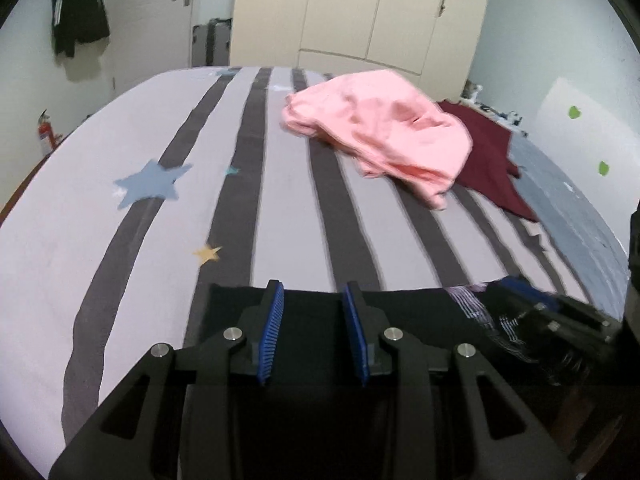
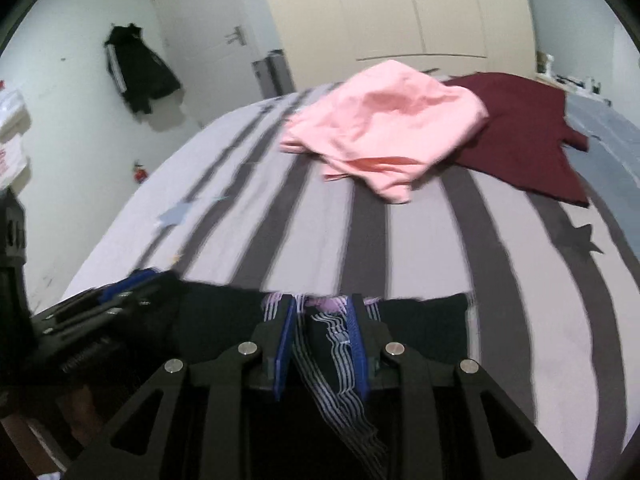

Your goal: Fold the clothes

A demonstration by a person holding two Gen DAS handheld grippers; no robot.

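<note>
Black garment [image 1: 320, 320] with a white-striped band [image 2: 340, 344] hangs at the near edge of the striped bedsheet [image 1: 280, 220] — both grippers hold it. Left gripper [image 1: 314, 332] has plain black cloth between its blue pads, jaws narrowly parted; right gripper [image 2: 322, 344] pinches the striped band. Farther up the bed a crumpled pink garment [image 1: 380, 136] overlaps a maroon garment [image 1: 492, 156].

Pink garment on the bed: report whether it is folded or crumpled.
Crumpled. The pink garment lies in a rumpled heap with uneven creases and loose edges, overlapping the maroon garment on the striped bedsheet.
</note>
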